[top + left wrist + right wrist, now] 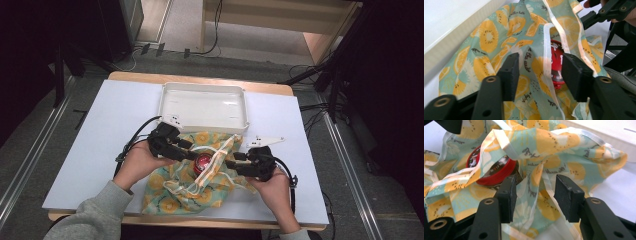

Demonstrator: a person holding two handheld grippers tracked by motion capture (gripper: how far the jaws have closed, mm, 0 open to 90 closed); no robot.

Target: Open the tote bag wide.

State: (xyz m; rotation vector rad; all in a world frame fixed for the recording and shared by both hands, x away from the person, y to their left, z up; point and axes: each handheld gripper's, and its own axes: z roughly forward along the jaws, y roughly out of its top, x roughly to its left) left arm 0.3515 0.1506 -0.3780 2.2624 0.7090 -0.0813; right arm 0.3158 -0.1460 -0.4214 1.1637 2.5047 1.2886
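A teal cloth bag [170, 192] printed with orange slices lies crumpled on the table's near half. Its white-edged mouth faces up, and a red round tin [203, 162] shows inside. My left gripper [192, 156] comes in from the left. In the left gripper view its jaws [541, 72] stand apart around the bag's cloth [489, 37], with the tin [556, 60] showing through the opening beyond them. My right gripper [231, 162] comes in from the right. Its jaws [536, 195] stand apart with a loose fold of cloth [564, 142] between them, and the tin [496, 173] lies just left of them.
A white tray [202, 87] with nothing in it stands right behind the bag, at the table's far middle. The white tabletop [115, 115] is bare on the left and at the far right. Cables and dark stands cover the floor beyond the table.
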